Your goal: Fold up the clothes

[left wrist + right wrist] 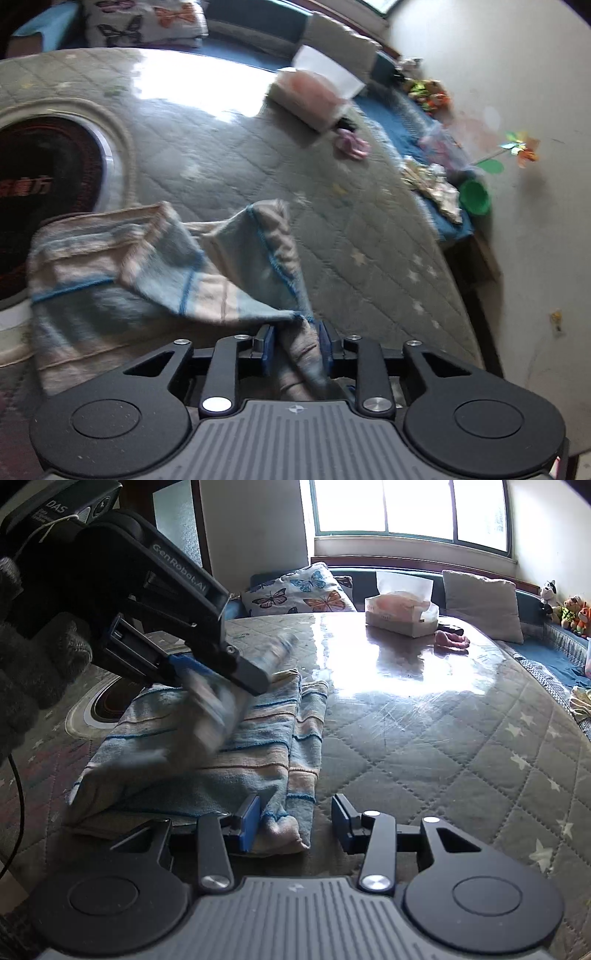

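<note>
The left tongs [295, 345] are clamped on a bunched corner of the blue-and-beige striped knit garment [122, 269], lifting that part clear of the grey quilted, star-printed surface [369, 266]; the lifted fabric is motion-blurred. The rest of the garment lies spread to the left of and beyond these tongs, partly over a round dark hotplate inset [44, 192]. In the right wrist view, the right tongs [295, 821] stand apart, the garment's folded near corner between their blue pads [248, 821], touching the left pad only. Well beyond them to the right sit a white tissue box [400, 618] and, just beside it, a small pink crumpled cloth [452, 640].
</note>
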{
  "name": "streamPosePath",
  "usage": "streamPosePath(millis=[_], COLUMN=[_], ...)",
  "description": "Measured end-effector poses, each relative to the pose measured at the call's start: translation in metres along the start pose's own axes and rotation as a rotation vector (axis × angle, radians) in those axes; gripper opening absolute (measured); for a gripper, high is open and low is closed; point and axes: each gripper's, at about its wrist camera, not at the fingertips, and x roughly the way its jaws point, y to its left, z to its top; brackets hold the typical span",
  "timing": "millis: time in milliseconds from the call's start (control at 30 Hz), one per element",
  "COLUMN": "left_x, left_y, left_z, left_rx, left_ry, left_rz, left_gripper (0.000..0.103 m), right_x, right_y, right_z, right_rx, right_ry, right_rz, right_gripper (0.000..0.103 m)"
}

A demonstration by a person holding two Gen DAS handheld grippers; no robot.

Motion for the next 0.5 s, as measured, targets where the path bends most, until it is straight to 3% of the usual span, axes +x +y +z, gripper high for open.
streamPosePath(millis=[233,367,500], left_x=[-0.019,-0.038,-0.045], left_y=[0.012,0.023,0.027], left_z=[-0.006,-0.014,-0.033], left_rx=[0.042,0.081,0.150], left_ry=[-0.020,-0.050,-0.047], left_rz=[-0.039,-0.024,0.005], left_gripper=[0.046,0.048,0.048], right_x=[-0.014,-0.037,-0.052], right_y=[-0.009,-0.018,-0.024], right_z=[0.000,0.003,0.014], right_rx=[0.005,-0.006,0.031], right_ry=[0.003,-0.016,-0.066], right_rz=[-0.021,-0.080,-0.063], right_gripper=[0.047,0.046,0.045])
